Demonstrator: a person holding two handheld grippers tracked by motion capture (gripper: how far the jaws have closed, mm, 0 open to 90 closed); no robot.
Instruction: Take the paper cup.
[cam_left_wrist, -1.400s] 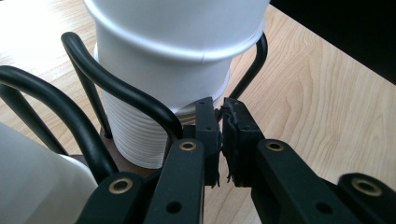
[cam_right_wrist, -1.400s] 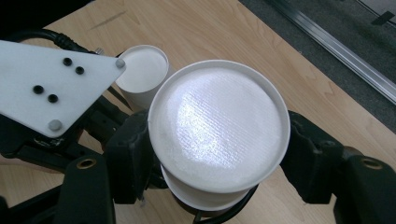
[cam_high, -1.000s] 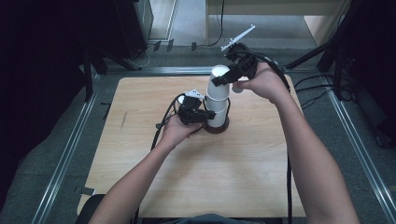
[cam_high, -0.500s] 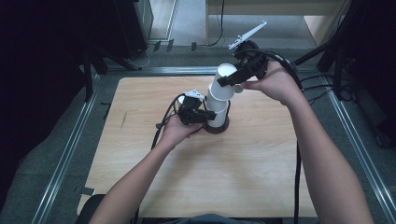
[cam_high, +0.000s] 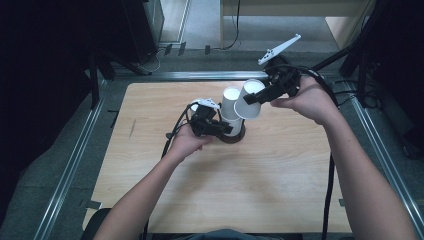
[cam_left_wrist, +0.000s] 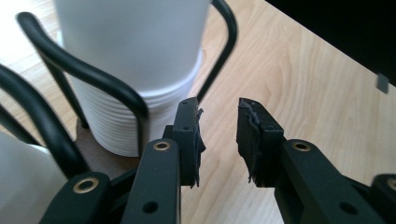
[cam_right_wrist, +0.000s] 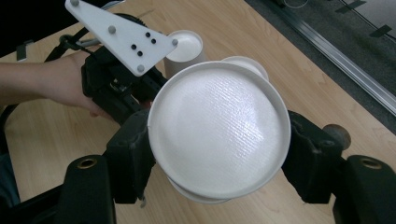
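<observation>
Above table: right claw (cam_high: 260, 96) grips cup (cam_high: 248, 101) (tilted); cup stack (cam_high: 230, 106) in holder (cam_high: 234, 135).

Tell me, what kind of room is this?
Probably a lab or workshop set up for recording. A pale wooden tabletop sits inside a grey metal rail frame, black cables trail from the hand-held grippers, and dark equipment stands wait on the grey floor.
</observation>
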